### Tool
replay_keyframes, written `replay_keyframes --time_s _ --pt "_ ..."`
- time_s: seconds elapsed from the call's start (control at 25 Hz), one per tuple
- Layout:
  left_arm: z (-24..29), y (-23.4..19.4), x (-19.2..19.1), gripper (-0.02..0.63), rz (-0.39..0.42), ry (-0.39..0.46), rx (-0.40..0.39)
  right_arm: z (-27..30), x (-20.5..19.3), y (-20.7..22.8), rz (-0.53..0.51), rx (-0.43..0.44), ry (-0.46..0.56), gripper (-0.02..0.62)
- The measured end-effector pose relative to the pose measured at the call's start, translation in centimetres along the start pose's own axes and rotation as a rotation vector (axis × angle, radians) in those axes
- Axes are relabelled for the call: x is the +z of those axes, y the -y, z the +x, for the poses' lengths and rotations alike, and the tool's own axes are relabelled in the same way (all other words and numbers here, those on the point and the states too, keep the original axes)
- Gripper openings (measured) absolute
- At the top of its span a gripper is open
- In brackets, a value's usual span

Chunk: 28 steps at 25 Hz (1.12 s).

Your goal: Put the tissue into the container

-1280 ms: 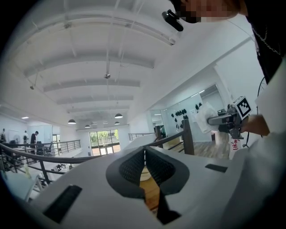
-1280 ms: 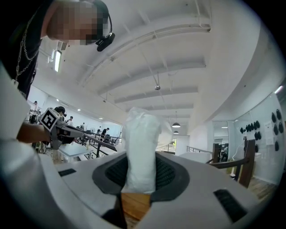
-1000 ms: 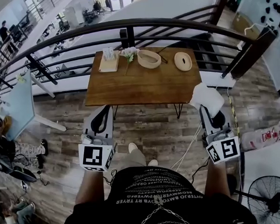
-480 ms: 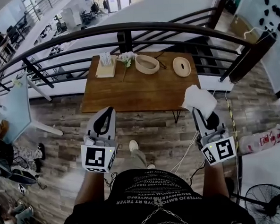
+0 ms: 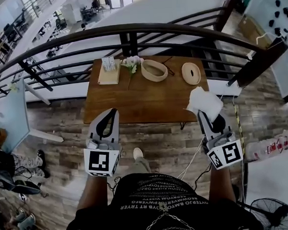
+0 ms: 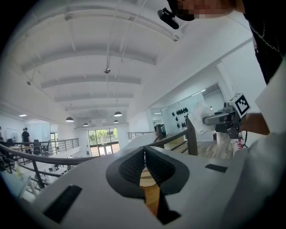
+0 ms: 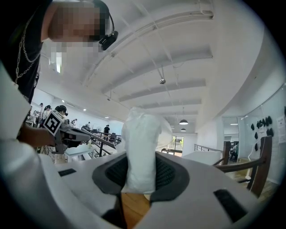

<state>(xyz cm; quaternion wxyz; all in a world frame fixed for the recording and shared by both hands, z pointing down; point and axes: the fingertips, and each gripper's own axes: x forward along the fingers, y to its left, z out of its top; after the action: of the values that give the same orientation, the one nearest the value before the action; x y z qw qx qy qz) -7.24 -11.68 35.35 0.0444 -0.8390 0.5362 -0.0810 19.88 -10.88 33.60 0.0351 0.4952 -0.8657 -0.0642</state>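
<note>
Looking steeply down, a wood-plank floor (image 5: 160, 140) runs under a dark curved metal railing (image 5: 129, 30). A brown wooden surface (image 5: 143, 95) stands against the railing. A person in a black printed shirt (image 5: 161, 198) stands at its near side, holding a gripper in each hand.

The left gripper (image 5: 110, 114) hovers over the near left edge of the surface. In the left gripper view it (image 6: 144, 163) is clenched, pads meeting, with nothing between them.

The right gripper (image 5: 203, 115) is near the right corner of the surface and grasps a crumpled white tissue (image 5: 205, 102). In the right gripper view the tissue (image 7: 142, 147) stands upright, pinched between the dark pads (image 7: 166, 172).

The oval wooden container (image 5: 154, 70) sits open at the far side of the surface, well apart from the tissue. An oval wooden piece (image 5: 191, 73) lies to its right. To its left are white flowers (image 5: 131, 63) and a small wooden tray (image 5: 109, 66).
</note>
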Motion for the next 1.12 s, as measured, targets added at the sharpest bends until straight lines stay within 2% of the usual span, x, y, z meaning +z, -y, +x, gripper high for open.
replay_keyframes --time_s 0.16,0.68,0.84,1.12 --pt "2.8 -1.8 -0.7 0.031 0.001 -0.019 -0.018 3.3 0.0 0.9 0.003 -0.002 -0.005 0.124" --pt "11.4 -8.9 -0.6 0.031 -0.006 0.008 -0.062 13.9 0.5 2.5 -0.017 -0.005 -0.033 0.124" --pt "13.4 -11.3 -0.8 0.031 -0.008 0.013 -0.073 16.5 1.1 2.5 -0.029 -0.024 -0.032 0.124" --pt "15.3 -12.9 -0.8 0.031 -0.011 0.035 -0.116 19.1 1.7 1.9 -0.030 -0.042 -0.033 0.124"
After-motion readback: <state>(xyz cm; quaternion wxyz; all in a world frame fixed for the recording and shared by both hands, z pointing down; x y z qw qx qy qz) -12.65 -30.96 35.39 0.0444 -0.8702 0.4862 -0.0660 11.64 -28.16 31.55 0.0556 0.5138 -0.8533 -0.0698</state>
